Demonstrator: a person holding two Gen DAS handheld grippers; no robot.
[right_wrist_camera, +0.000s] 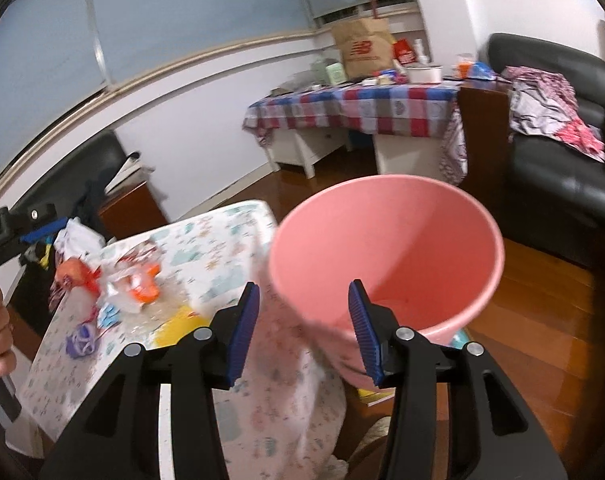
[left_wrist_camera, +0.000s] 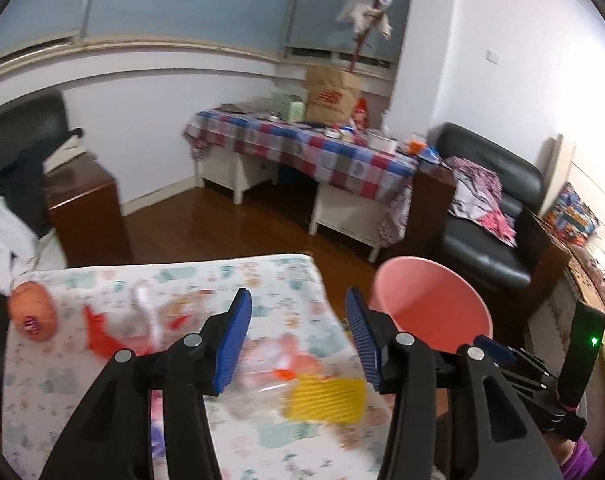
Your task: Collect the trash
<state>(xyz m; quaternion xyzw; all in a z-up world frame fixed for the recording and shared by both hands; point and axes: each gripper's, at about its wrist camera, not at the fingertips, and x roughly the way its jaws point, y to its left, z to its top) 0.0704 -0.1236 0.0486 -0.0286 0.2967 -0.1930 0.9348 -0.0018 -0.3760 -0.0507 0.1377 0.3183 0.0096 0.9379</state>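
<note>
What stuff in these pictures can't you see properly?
- Clear wrappers by the yellow piece, left view: too blurred to name.
- Pink bin base, right view: hidden behind the right tool.
- Purple thing, right view: too small.

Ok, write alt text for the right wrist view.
A pink bucket fills the centre; the right tool has one finger inside its near rim and the other outside. Left of it, wrappers litter a table with a patterned cloth.

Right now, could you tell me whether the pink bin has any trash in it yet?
Empty, as far as shows: the pink bin has bare inner walls, and wrappers lie on the table.
</note>
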